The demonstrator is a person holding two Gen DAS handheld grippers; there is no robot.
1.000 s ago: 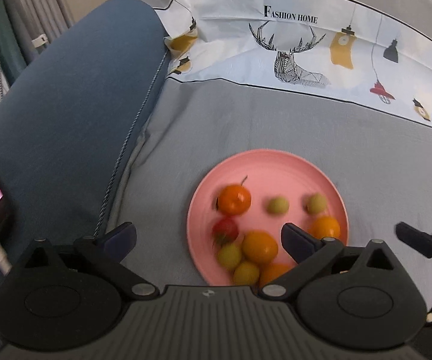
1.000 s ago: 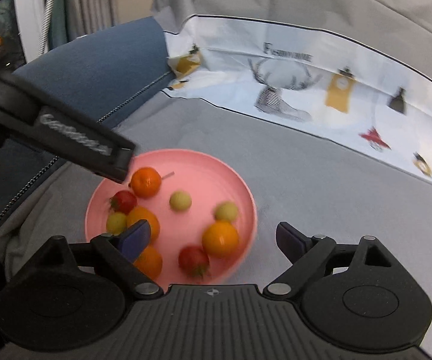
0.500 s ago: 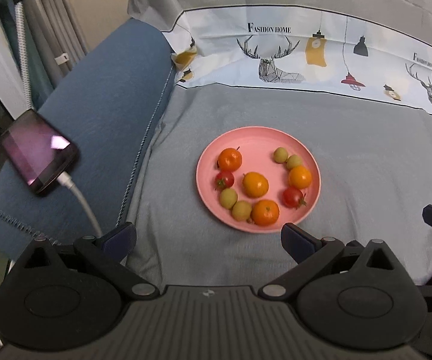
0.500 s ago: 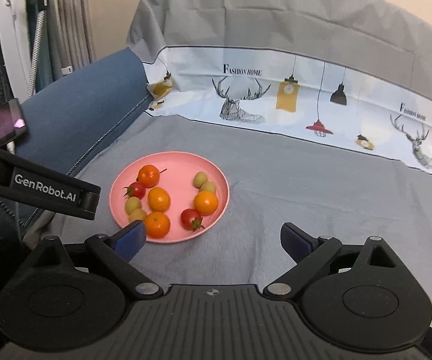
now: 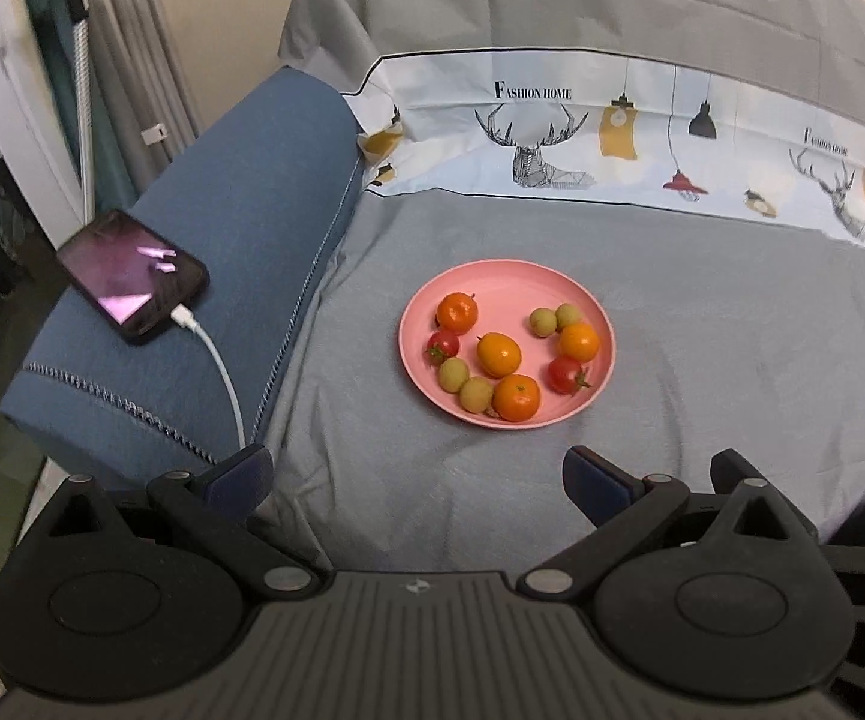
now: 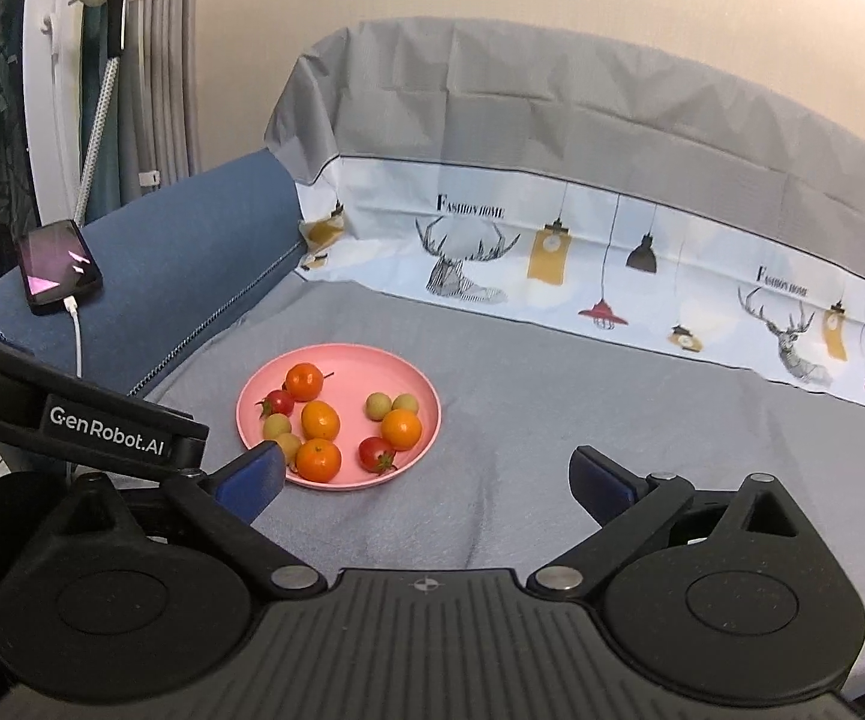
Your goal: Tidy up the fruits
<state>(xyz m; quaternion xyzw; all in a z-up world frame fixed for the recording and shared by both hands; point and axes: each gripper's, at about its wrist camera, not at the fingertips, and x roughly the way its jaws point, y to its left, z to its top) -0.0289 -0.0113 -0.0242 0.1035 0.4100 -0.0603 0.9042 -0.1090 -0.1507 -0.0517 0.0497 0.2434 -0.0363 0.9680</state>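
A pink plate point(image 5: 510, 282) point(image 6: 408, 378) lies on the grey sofa cover and carries several fruits: oranges point(image 5: 498, 354) point(image 6: 318, 459), red tomatoes point(image 5: 564, 375) point(image 6: 375, 453) and small green fruits point(image 5: 453, 373) point(image 6: 378, 405). My left gripper point(image 5: 417, 474) is open, held back from the plate's near edge with nothing between its fingers. In the right wrist view my right gripper point(image 6: 426, 477) hangs just short of the plate's right side; its jaws are opening wide and hold nothing. The left gripper's body point(image 6: 108, 426) crosses that view at the left.
A lit phone point(image 5: 132, 273) point(image 6: 57, 267) on a white cable point(image 5: 219, 372) rests on the blue armrest point(image 5: 222, 228) at the left. The printed cover drapes over the sofa back point(image 6: 552, 264). Bare grey cover point(image 6: 642, 408) stretches right of the plate.
Both grippers have pulled back and risen from right above the plate, which now looks smaller and farther off. The phone has come into view. The right gripper's jaws have spread a little wider.
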